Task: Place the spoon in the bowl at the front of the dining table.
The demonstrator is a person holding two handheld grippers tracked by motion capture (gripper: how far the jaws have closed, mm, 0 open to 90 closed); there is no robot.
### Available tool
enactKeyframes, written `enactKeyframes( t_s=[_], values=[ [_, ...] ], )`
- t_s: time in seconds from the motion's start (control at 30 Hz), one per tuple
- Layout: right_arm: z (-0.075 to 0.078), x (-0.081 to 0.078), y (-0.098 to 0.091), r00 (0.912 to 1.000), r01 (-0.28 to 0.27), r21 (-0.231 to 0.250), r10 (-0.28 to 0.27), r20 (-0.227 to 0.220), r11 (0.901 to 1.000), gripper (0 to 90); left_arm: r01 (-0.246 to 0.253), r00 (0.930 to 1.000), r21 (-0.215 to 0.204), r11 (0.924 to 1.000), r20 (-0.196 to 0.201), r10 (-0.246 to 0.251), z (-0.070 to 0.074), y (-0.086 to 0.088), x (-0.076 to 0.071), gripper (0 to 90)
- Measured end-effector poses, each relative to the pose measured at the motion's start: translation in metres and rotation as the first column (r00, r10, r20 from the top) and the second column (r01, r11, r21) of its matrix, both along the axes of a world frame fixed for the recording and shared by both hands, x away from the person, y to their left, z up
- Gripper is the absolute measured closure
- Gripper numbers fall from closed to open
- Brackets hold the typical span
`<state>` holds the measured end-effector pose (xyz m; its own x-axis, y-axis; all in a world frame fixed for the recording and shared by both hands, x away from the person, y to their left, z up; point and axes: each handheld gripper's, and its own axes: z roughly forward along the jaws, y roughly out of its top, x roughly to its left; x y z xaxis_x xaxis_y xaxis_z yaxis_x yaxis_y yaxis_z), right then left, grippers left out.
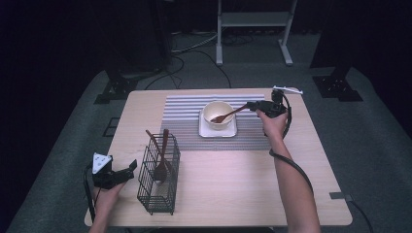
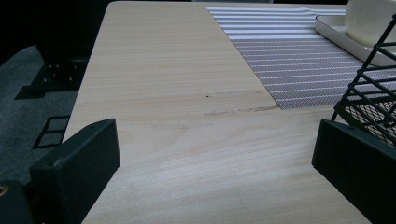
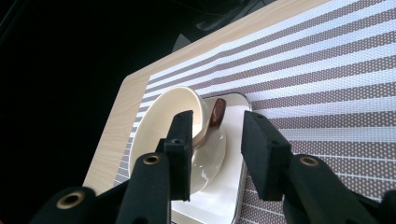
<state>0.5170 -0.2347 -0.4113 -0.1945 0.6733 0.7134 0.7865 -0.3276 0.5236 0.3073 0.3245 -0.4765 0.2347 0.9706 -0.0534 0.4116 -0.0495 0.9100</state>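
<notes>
Wooden spoon (image 1: 227, 115) is rested in the bowl (image 1: 217, 114) at worktop (image 1: 233, 189) centre, handle toward 3 o'clock. Right hand-held gripper (image 1: 251, 105) is released, handle end seen just ahead of its jaws.

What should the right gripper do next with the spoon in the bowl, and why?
Probably draw the right gripper back from the bowl. Its jaws stand apart with a gap around the wooden spoon, which seems to lean on the bowl's rim by itself, so the placing looks finished.
</notes>
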Motion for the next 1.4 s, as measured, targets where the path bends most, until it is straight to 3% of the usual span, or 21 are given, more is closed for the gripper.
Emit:
enactKeyframes(
  t_s=[0.27, 0.33, 0.73, 1.4],
  values=[
    [-0.001, -0.006, -0.001, 0.9992, -0.039, 0.013, 0.039, 0.002, 0.9992, 55.1, -0.001, 1.0, 0.003, 1.0, 0.001, 0.001, 0.0, -0.001, 0.0, 0.0],
    [-0.001, -0.009, 0.001, 0.9989, -0.046, -0.011, 0.046, 0.006, 0.9989, 54.7, -0.002, 1.0, 0.003, 1.0, 0.001, 0.002, 0.0, -0.001, 0.0, 0.0],
    [-0.001, -0.021, 0.011, 0.9944, -0.106, -0.03, 0.106, 0.004, 0.9939, 51.9, 0.002, 1.0, -0.001, 1.0, 0.004, -0.002, 0.0, 0.0, 0.0, 0.0],
    [-0.003, -0.035, 0.012, 0.9853, -0.17, -0.009, 0.17, 0.017, 0.9854, 46.6, -0.002, 1.0, 0.003, 1.0, 0.004, 0.002, 0.0, -0.001, 0.0, 0.0]
  ],
)
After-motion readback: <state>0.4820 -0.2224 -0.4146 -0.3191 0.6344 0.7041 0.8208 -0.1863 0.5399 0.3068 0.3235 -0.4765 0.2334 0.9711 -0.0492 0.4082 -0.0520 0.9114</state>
